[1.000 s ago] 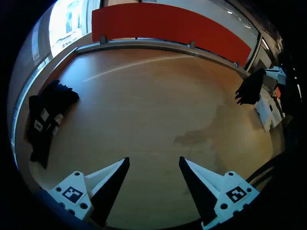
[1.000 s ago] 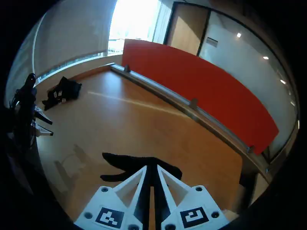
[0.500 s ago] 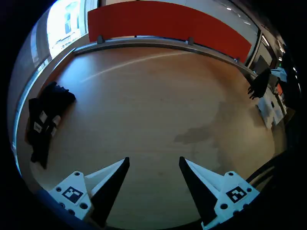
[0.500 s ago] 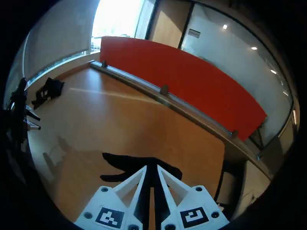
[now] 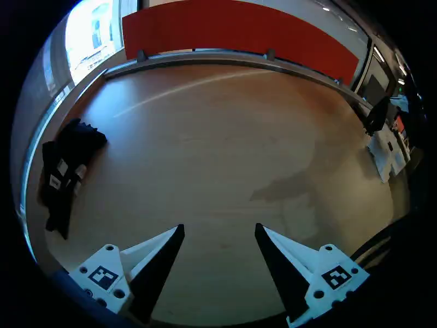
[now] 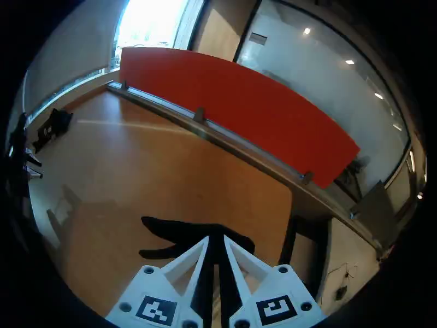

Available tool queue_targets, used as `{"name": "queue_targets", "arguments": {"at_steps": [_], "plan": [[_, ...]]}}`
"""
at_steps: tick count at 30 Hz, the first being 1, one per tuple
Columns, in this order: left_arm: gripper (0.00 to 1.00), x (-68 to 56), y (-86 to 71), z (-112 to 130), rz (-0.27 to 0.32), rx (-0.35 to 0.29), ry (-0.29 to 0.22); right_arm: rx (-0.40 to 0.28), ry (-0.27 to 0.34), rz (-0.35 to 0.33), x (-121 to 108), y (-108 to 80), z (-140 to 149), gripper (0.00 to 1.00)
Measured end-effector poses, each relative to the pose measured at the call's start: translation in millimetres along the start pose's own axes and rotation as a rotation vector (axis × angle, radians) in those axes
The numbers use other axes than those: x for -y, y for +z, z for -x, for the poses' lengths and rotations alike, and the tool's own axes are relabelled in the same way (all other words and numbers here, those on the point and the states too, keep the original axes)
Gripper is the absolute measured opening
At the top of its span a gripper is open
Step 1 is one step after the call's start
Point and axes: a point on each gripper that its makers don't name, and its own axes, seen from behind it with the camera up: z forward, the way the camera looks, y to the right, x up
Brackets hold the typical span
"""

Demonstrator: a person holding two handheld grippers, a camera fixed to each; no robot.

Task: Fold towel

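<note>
A small black towel point(image 6: 185, 236) hangs from my right gripper point(image 6: 216, 240), whose two white fingers are shut on it, high over the right end of the wooden table point(image 6: 136, 164). In the left gripper view the same black towel point(image 5: 378, 113) dangles far off at the right edge. My left gripper point(image 5: 218, 227) stands open low over the near part of the table point(image 5: 218, 142), nothing between its fingers. A second heap of black cloth point(image 5: 64, 161) with white tags lies at the table's left edge, and appears far left as a black heap point(image 6: 52, 123) in the right gripper view.
A red partition panel point(image 5: 229, 27) on a metal rail runs along the table's far side. White items point(image 5: 387, 156) lie by the table's right end. Beyond the table's right edge point(image 6: 292, 218) the floor drops away, with a glass wall point(image 6: 306, 60) behind.
My right gripper has carried the black towel further to the right, out toward the table's end. The left gripper has hardly moved and stays open.
</note>
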Motion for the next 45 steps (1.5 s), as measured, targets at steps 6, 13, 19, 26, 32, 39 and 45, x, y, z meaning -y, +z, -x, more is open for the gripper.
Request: {"name": "queue_targets", "arguments": {"at_steps": [6, 13, 19, 26, 32, 39, 45], "plan": [[0.96, -2.4, -0.5, -0.4, -0.009, 0.005, 0.002, 0.013, 0.022, 0.027, -30.5, -1.6, 8.0, 0.04], [0.96, -5.3, -1.8, -0.9, -0.017, 0.012, 0.008, 0.03, 0.024, 0.052, -59.4, -3.5, 13.5, 0.04], [0.96, -7.5, -2.0, -2.0, -0.02, 0.014, 0.009, 0.029, 0.033, 0.068, -75.2, -5.8, 13.4, 0.04], [0.96, -11.2, -0.9, -4.0, -0.018, 0.014, 0.012, 0.044, 0.032, 0.078, -82.8, -5.1, 19.7, 0.04], [0.96, -13.3, -1.1, -5.5, -0.015, 0.015, 0.016, 0.054, 0.032, 0.085, -86.8, -6.6, 25.2, 0.04], [0.96, -15.6, -2.2, -7.3, -0.012, 0.014, 0.019, 0.061, 0.042, 0.099, -92.4, -14.9, 34.6, 0.04], [0.96, -19.6, -3.2, -8.3, -0.005, 0.011, 0.025, 0.08, 0.065, 0.111, -95.0, -27.6, 58.5, 0.04]]}}
